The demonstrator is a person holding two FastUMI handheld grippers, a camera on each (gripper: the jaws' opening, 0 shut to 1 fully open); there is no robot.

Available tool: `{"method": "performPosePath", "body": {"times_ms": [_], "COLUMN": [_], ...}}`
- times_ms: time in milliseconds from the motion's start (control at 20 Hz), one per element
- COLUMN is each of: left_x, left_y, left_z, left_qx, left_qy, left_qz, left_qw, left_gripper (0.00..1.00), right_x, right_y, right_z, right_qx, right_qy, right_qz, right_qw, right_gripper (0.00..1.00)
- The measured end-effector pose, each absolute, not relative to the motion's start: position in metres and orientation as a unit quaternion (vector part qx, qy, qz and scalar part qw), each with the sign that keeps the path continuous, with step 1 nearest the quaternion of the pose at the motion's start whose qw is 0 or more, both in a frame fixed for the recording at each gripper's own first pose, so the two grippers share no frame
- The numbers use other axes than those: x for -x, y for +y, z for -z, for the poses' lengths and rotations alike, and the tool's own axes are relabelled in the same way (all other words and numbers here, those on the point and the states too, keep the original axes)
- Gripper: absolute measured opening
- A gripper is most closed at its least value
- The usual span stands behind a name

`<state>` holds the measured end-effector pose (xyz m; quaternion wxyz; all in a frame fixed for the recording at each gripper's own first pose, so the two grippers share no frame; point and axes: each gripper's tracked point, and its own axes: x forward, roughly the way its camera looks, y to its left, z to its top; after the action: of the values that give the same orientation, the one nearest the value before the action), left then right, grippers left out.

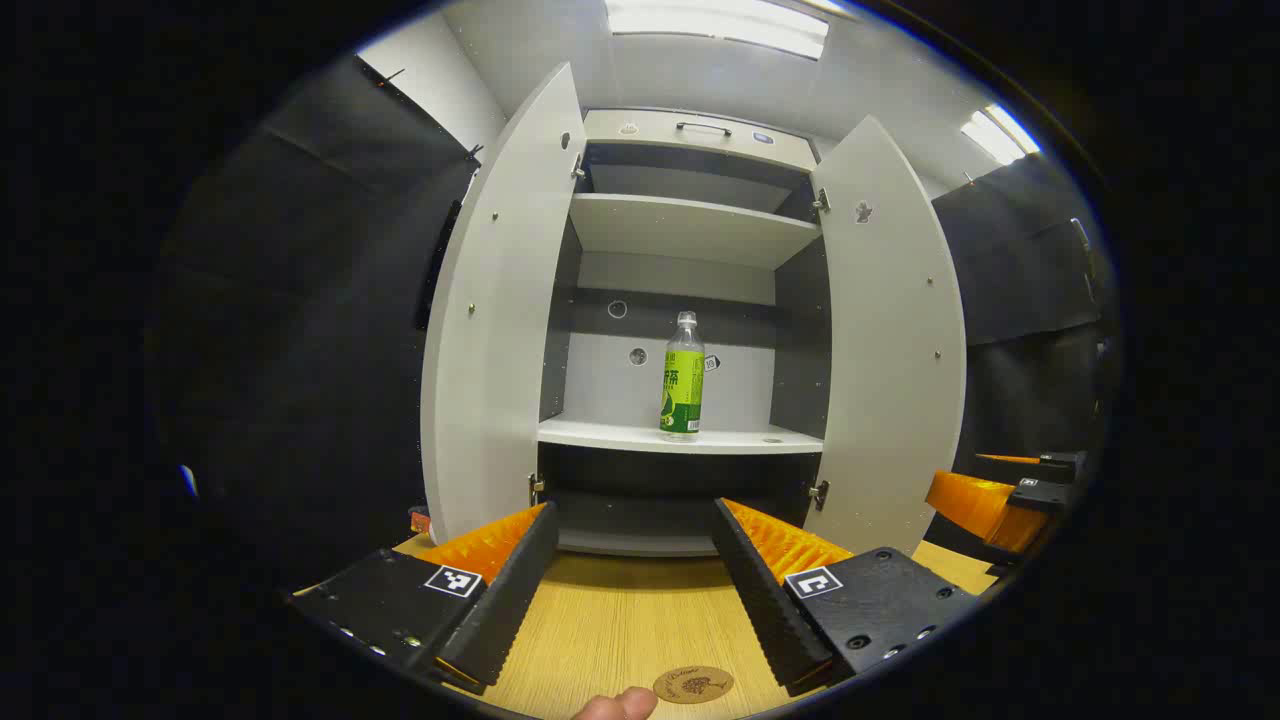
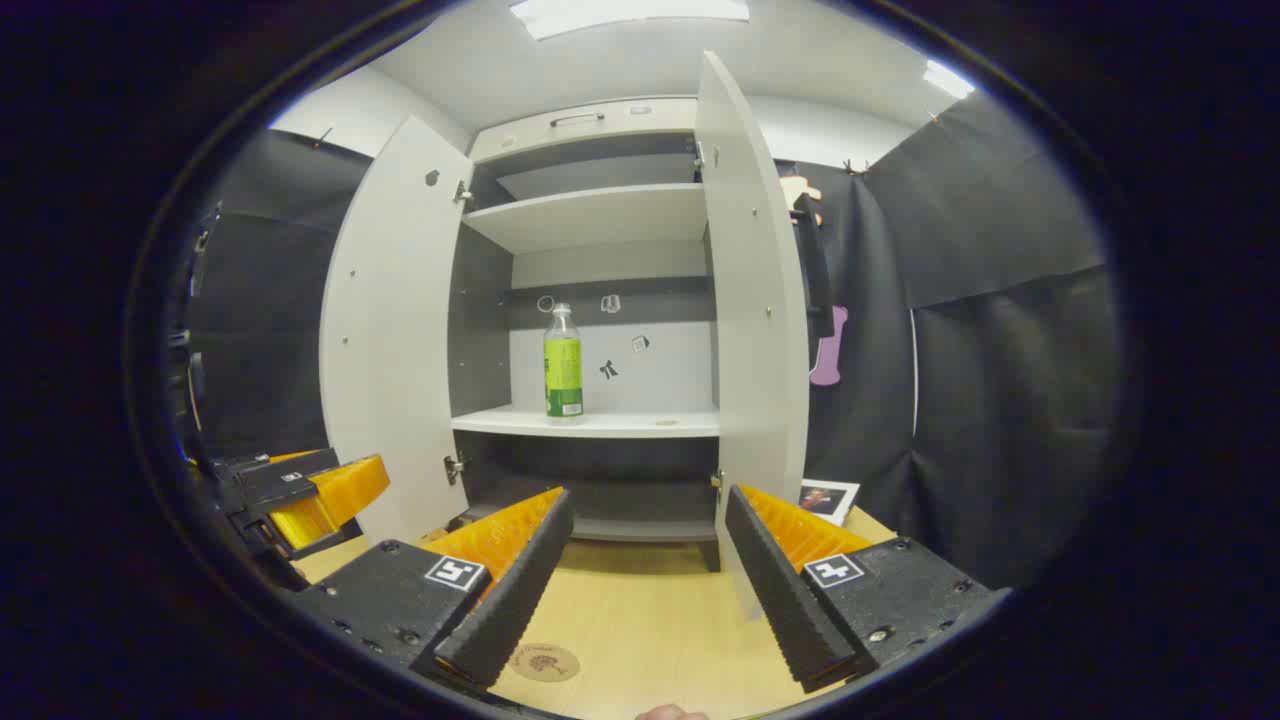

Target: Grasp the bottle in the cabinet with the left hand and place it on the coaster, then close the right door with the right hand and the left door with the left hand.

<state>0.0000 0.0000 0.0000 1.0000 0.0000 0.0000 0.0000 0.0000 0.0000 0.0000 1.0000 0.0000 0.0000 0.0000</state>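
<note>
Both claws released; bottle (image 1: 682,377) upright in cabinet (image 1: 690,230), photo card (image 2: 828,499) beside right door (image 2: 750,300)

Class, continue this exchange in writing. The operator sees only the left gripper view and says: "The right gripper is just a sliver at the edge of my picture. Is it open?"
Observer: Yes. In the right gripper view the right gripper is open, with bare table between its fingers.
Operator: Is there anything past the right door?
Observer: A small photo card lies on the table just beyond the right door.
Operator: Where is the coaster from there?
Observer: The coaster lies low in that view, close by the right gripper's left finger.
</note>
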Motion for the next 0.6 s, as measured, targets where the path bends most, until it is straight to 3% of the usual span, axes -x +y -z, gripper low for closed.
{"method": "performPosePath", "body": {"times_ms": [600], "left_x": [0.004], "left_y": [0.012], "left_z": [0.007], "left_qx": [0.001], "left_qy": [-0.001], "left_qz": [-0.007], "left_qw": [1.0], "left_gripper": [0.94], "right_x": [0.004], "right_y": [-0.011], "right_z": [0.006], "right_qx": [0.003], "right_qy": [0.0], "right_qz": [0.025], "right_qw": [1.0], "right_gripper": [1.0]}}
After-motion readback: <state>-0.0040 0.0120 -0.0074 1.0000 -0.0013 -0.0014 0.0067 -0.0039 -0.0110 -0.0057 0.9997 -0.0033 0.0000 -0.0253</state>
